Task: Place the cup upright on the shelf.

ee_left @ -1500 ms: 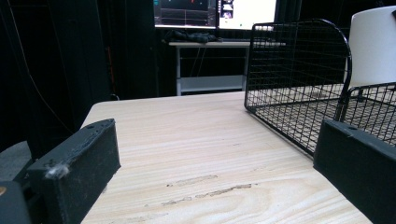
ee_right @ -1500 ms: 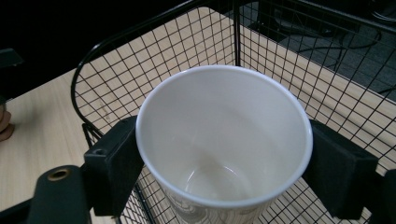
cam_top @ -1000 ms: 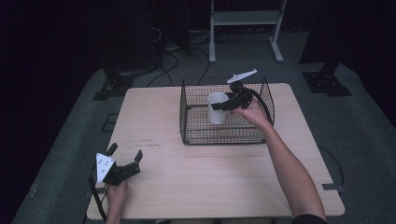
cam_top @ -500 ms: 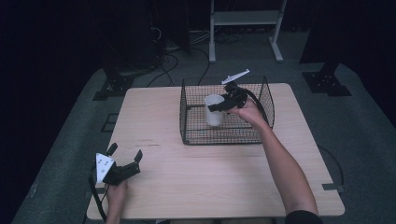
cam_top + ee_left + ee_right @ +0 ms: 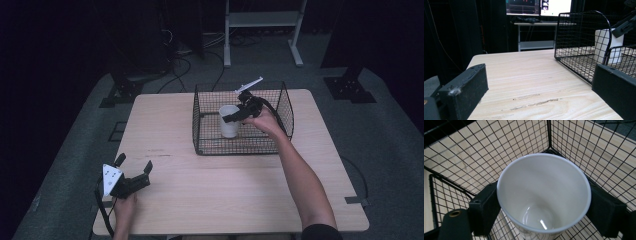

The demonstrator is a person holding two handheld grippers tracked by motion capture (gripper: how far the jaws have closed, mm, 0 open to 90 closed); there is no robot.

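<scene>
So the white cup [image 5: 229, 121] is inside the black wire basket [image 5: 280, 102], which sits on the far half of the desk [image 5: 210, 190]. The cup is upright and toward the left part of the basket as the high view has it. Can't tell from these shots whether its bottom is actually resting on the basket floor or hanging just above it.

The right tongs [image 5: 233, 118] are reaching into the basket from the right side, and they've got the cup clamped. In the right gripper view you look straight down into the cup [image 5: 544, 195], and the two black pads [image 5: 484, 207] are pressed against opposite sides of it just under the rim, one on each side. The cup fills the whole gap between them. It's empty, with a shiny white inside.

The left tongs [image 5: 134, 173] are well apart from all that, low over the near left corner of the desk, held in the person's left hand. Jaws spread wide, nothing between them. From the left gripper view there's bare wood between the jaws, with the basket [image 5: 581, 37] and cup [image 5: 607, 46] off to the right and farther away.
</scene>
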